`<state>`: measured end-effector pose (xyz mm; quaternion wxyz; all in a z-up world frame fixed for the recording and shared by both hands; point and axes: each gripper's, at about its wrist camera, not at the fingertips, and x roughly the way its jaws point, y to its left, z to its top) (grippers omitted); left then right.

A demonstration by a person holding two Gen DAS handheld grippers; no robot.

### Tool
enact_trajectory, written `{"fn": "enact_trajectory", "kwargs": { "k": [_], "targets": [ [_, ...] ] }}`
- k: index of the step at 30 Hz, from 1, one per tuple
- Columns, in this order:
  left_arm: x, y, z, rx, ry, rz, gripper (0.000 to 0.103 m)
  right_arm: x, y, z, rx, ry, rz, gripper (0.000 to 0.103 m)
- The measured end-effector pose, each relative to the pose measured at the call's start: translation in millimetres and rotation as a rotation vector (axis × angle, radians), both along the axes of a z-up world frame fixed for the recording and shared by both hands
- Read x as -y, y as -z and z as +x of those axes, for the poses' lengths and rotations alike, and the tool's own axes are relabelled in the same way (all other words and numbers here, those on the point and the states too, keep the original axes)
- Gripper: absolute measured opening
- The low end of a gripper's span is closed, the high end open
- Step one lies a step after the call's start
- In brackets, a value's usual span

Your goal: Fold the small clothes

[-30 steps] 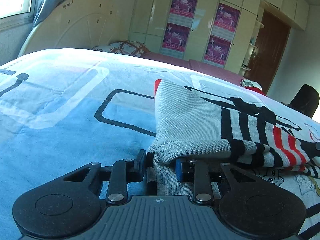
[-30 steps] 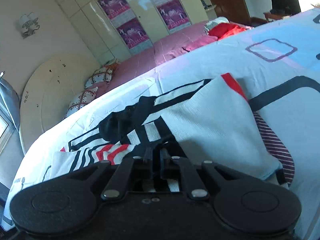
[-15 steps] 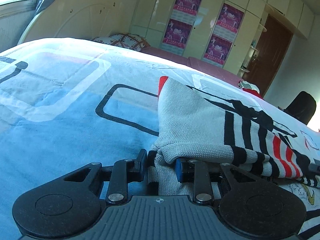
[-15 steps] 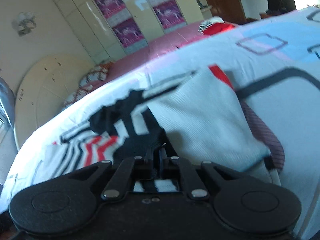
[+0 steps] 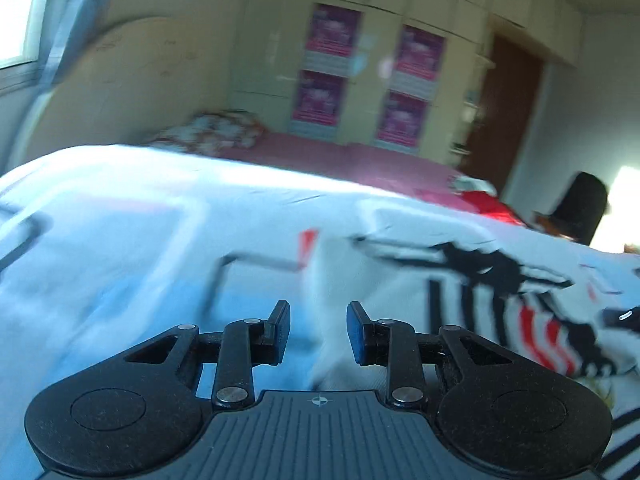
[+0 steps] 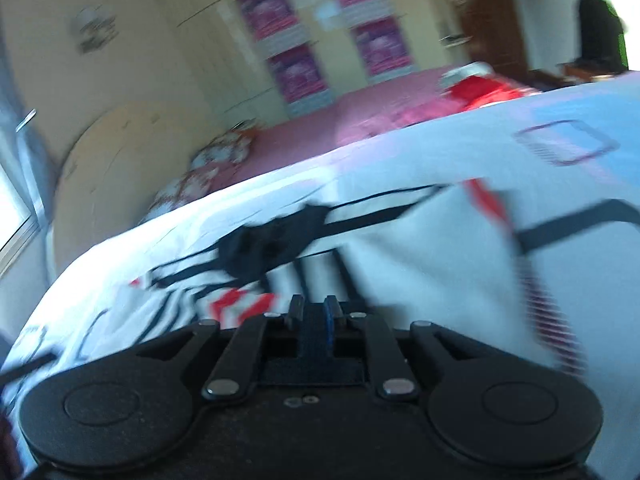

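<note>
My left gripper (image 5: 318, 332) gapes, empty; the right gripper (image 6: 314, 316) looks nearly closed, nothing visibly pinched. The folded sweater (image 5: 384, 292) lies on the bedspread (image 5: 132, 248), forward-right of the left fingers, long axis running rightward.

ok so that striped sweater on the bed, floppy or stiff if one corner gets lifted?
Probably floppy: the striped sweater lies folded over itself, draped flat on the bed sheet. Likely light, since it is a small knit. It may drag rather than slide, knit against cloth. The left hand-held gripper is open, holding nothing.
</note>
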<state>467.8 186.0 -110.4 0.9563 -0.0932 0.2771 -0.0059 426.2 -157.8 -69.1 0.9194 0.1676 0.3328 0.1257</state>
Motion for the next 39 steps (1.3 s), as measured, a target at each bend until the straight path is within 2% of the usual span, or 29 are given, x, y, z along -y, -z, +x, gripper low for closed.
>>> {"fn": "enact_trajectory", "kwargs": {
  "k": [1, 2, 4, 5, 6, 7, 8, 9, 12, 15, 16, 20, 22, 25, 27, 29, 33, 35, 36, 37, 39],
  "targets": [
    [7, -1, 19, 0.009, 0.035, 0.021, 0.032, -14, 1, 8, 0.001, -0.044, -0.015, 0.014],
    [15, -1, 38, 0.020, 0.069, 0.051, 0.052, -30, 3, 14, 0.013, -0.080, -0.042, 0.016],
    [28, 6, 75, 0.009, 0.120, 0.096, 0.081, -57, 7, 27, 0.022, -0.138, -0.087, 0.017],
    [29, 13, 91, -0.005, 0.136, 0.098, 0.081, -68, 10, 35, 0.015, -0.154, -0.102, 0.017],
    [29, 21, 106, -0.046, 0.147, 0.095, 0.081, -77, 15, 42, 0.001, -0.160, -0.121, 0.016],
    [30, 32, 120, -0.122, 0.138, 0.108, 0.080, -83, 22, 49, -0.020, -0.151, -0.155, 0.015],
    [28, 44, 128, -0.155, 0.135, 0.115, 0.081, -88, 32, 57, -0.058, -0.135, -0.202, 0.013],
    [28, 46, 127, -0.126, 0.140, 0.129, 0.081, -86, 36, 58, -0.039, -0.127, -0.197, 0.013],
    [29, 32, 118, -0.118, 0.109, 0.167, 0.076, -84, 30, 55, -0.038, -0.115, -0.222, 0.015],
    [18, 12, 86, -0.029, 0.121, 0.109, 0.076, -72, 13, 34, 0.043, -0.069, -0.253, 0.026],
    [19, 8, 78, -0.015, 0.138, 0.100, 0.076, -64, 12, 32, 0.035, -0.042, -0.253, 0.034],
    [27, 9, 63, -0.006, 0.201, 0.109, 0.076, -16, 15, 32, -0.042, 0.098, -0.149, 0.036],
    [32, 16, 61, -0.023, 0.211, 0.118, 0.076, -8, 20, 33, -0.073, 0.102, -0.134, 0.036],
    [40, 37, 59, -0.071, 0.220, 0.138, 0.076, -16, 25, 32, -0.073, 0.055, -0.164, 0.043],
    [44, 47, 53, -0.046, 0.219, 0.169, 0.076, -29, 28, 32, -0.054, 0.018, -0.240, 0.032],
    [42, 45, 53, -0.050, 0.217, 0.161, 0.076, -39, 31, 29, -0.032, -0.022, -0.327, 0.014],
    [45, 44, 52, -0.065, 0.224, 0.220, 0.076, -38, 33, 29, 0.001, 0.010, -0.433, 0.009],
    [43, 43, 51, -0.068, 0.222, 0.221, 0.076, -35, 31, 28, 0.008, 0.075, -0.465, 0.007],
    [41, 42, 50, -0.066, 0.216, 0.220, 0.076, -30, 30, 27, 0.002, 0.119, -0.479, 0.002],
    [38, 41, 48, -0.064, 0.205, 0.217, 0.076, -25, 31, 29, -0.031, 0.162, -0.493, 0.002],
    [33, 32, 43, -0.043, 0.179, 0.191, 0.076, -10, 21, 23, -0.023, 0.164, -0.388, 0.003]
  ]
}}
